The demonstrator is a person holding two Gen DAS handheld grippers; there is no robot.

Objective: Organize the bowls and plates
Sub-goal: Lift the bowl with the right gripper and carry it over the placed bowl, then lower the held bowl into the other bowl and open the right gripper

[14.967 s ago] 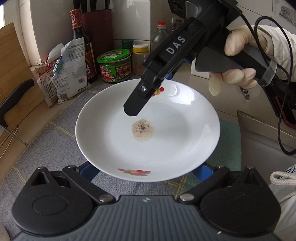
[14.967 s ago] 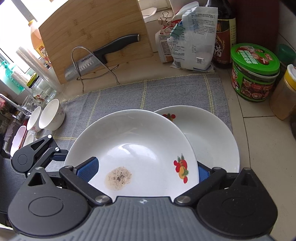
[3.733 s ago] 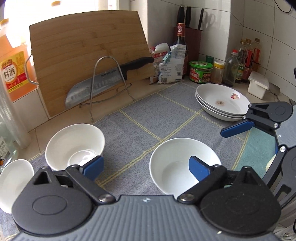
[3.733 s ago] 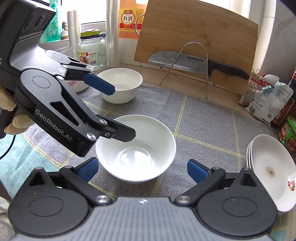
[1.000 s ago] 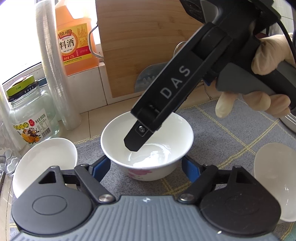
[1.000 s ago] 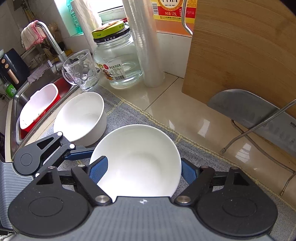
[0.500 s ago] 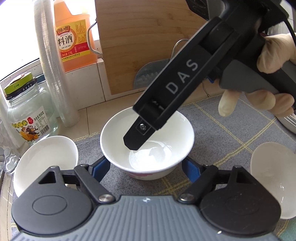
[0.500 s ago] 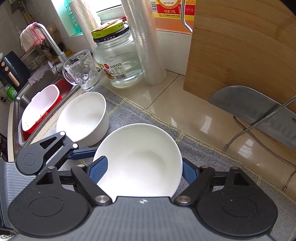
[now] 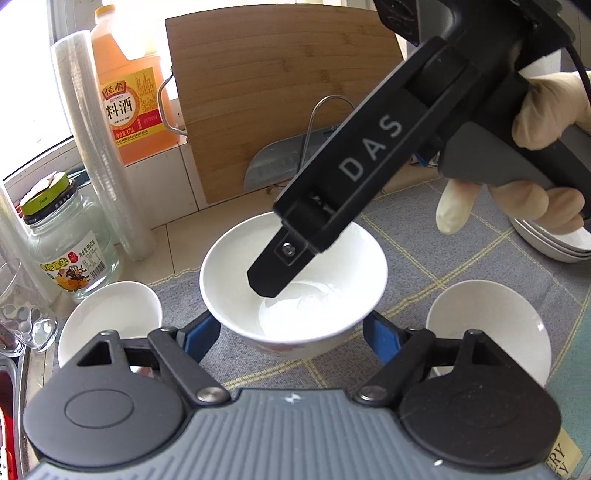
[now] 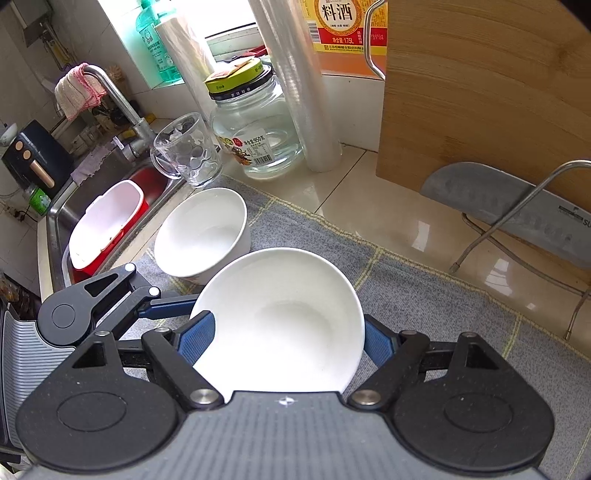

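Bowl [image 10: 280, 317] clamped in right gripper [image 10: 284, 341], held over grey mat [image 10: 436, 295]; left gripper [image 9: 291, 332] spread wide around it, pads not touching rim

Bright daylight comes in from the window [image 10: 122, 22] at the upper left of both pictures and washes that part out to white. The counter tiles [image 10: 388, 218] shine with glare. Straight lines bend near the edges. Everything looks sharp, with soft shadows.

Bright window [image 10: 122, 22] lights a tiled counter [image 10: 369, 199] beside a steel sink [image 10: 92, 177].
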